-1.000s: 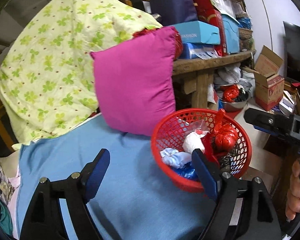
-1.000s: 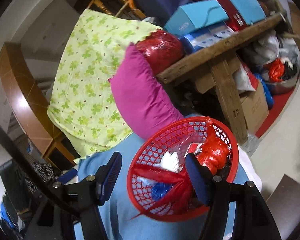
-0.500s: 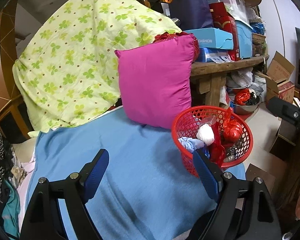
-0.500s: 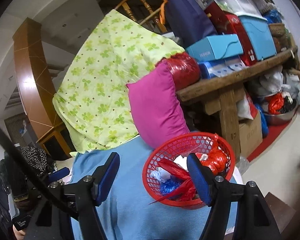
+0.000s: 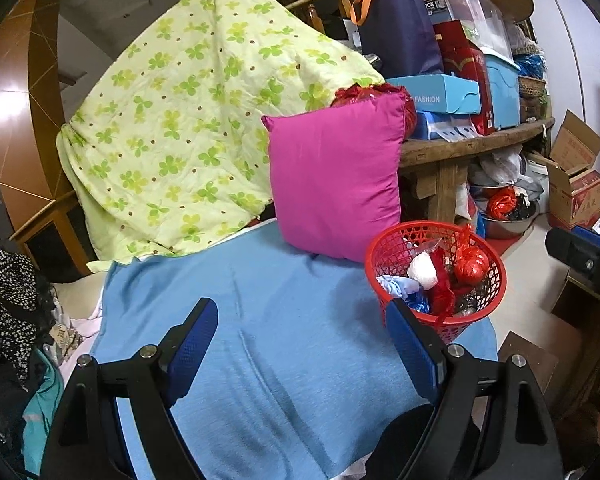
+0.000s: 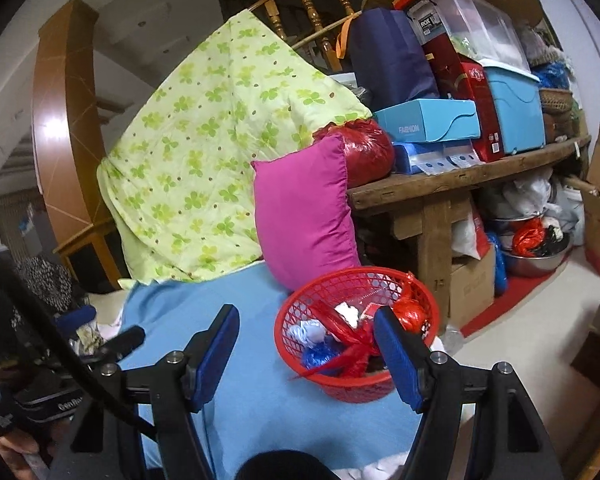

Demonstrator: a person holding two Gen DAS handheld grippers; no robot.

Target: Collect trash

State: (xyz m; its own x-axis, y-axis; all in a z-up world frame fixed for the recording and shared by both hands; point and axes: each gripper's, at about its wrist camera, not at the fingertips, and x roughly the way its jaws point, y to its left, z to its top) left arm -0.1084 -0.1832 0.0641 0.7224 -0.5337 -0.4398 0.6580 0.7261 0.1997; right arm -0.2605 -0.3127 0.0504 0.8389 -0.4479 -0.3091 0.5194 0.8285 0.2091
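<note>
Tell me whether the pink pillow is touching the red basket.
Cannot tell. In both wrist views the red basket rim overlaps the pink pillow lower corner, so neither view shows contact or a gap between them.

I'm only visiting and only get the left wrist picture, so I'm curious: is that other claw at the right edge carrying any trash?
Observer: No. In the right wrist view the right gripper has its jaws apart with nothing between them. The red basket sits beyond it on the blue cover.
Operator: What's stored low down behind the basket?
Observer: A cardboard box stands under the wooden bench, beside its leg.
Operator: And who holds the claw my camera sits on?
Observer: A hand wraps the handle of the left gripper, at the lower left of that view.
</note>
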